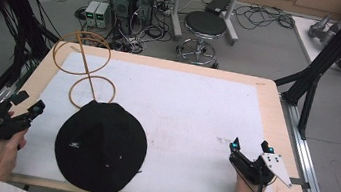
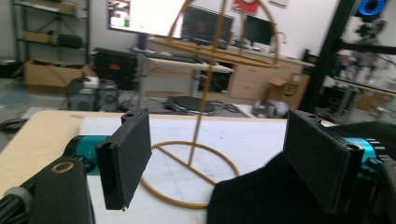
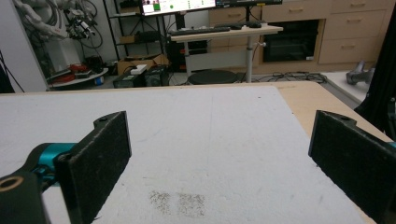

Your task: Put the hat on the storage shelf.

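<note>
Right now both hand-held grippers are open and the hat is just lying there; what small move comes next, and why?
Probably ease the left hand-held gripper right toward the hat brim. Its jaws stand open, the hat lies flat just beside it, and the stand waits behind. The right hand-held gripper sits far across the mat.
</note>
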`<state>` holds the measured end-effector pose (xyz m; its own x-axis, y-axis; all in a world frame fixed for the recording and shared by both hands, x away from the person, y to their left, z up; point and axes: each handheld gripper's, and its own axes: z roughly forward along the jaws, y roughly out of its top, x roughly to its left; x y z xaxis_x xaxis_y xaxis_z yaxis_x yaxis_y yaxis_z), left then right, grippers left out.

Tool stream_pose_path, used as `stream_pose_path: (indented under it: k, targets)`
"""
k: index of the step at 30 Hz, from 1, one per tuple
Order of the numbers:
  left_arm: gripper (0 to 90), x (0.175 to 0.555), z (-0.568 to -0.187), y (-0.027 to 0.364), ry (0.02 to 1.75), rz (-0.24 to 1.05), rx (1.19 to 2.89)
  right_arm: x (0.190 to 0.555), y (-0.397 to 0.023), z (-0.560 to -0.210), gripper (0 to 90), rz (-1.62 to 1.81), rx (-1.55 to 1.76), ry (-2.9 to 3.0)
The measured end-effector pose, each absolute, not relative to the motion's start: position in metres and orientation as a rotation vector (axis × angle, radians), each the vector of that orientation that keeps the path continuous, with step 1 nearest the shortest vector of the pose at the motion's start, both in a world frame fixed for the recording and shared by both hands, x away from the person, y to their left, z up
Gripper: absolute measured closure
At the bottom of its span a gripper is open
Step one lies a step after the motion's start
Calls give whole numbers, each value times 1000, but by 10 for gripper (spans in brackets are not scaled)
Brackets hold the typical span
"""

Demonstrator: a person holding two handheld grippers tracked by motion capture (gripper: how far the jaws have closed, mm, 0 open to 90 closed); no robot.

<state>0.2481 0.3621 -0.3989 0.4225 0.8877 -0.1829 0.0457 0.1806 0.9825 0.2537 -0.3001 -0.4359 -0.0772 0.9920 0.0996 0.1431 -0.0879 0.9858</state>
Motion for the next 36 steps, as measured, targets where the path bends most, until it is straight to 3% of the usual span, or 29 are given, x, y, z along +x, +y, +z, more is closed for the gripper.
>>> stream_pose_path:
  k: [17, 36]
  targets:
    - [235, 254, -393, 335, 704, 510, 1529, 254, -299, -436, 49, 1272, 1333, 1340]
    - [244, 253, -391, 305, 503, 256, 1660, 254, -299, -436, 49, 1270, 1330, 1347]
